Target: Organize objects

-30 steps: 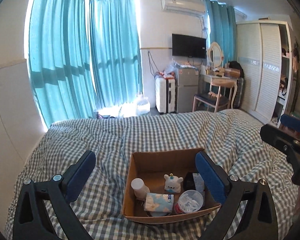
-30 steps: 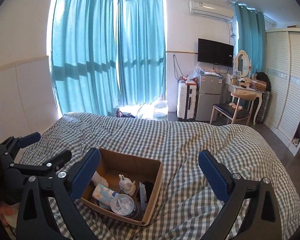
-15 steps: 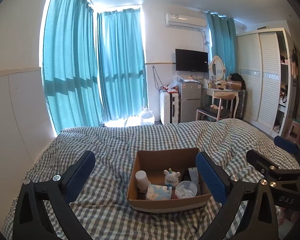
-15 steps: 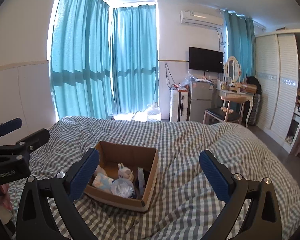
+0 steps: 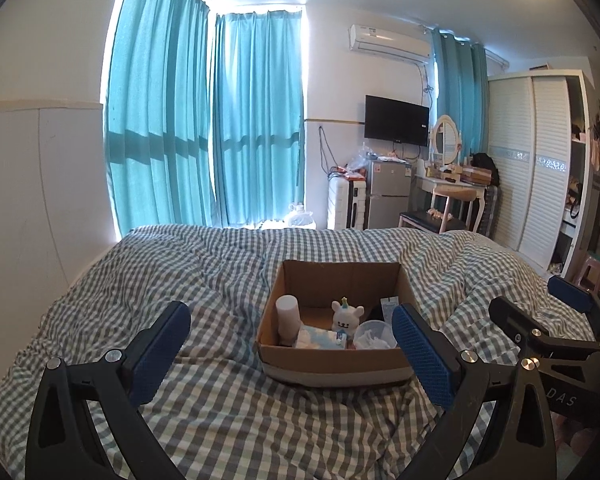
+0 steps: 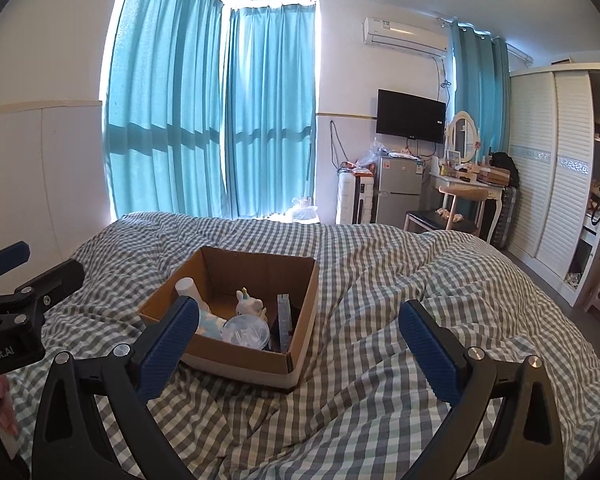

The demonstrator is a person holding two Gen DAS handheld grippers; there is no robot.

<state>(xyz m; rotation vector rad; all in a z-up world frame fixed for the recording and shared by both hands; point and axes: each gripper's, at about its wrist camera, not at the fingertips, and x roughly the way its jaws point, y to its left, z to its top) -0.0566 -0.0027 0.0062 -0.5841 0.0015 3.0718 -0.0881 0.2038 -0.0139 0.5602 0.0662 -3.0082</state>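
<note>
The cardboard box (image 5: 332, 364) sits open on the bed's checked duvet (image 5: 204, 272), towards the near end of the bed, and holds the gathered objects: a white cylindrical bottle (image 5: 287, 314) upright at its left side, a small white plush toy (image 5: 346, 316) in the middle, a blue-and-white tissue pack (image 5: 320, 338) lying at the front, a clear round lidded container (image 5: 374, 334) to the right of that, and a flat packet (image 6: 284, 316) standing against the right wall. The left tongs (image 5: 290, 350) hang above the duvet in front of the box, spread wide with nothing between the blue pads. The right tongs (image 6: 300, 344) are likewise wide and empty, just right of the box. Teal curtains (image 5: 204, 128) hang behind the bed.
</note>
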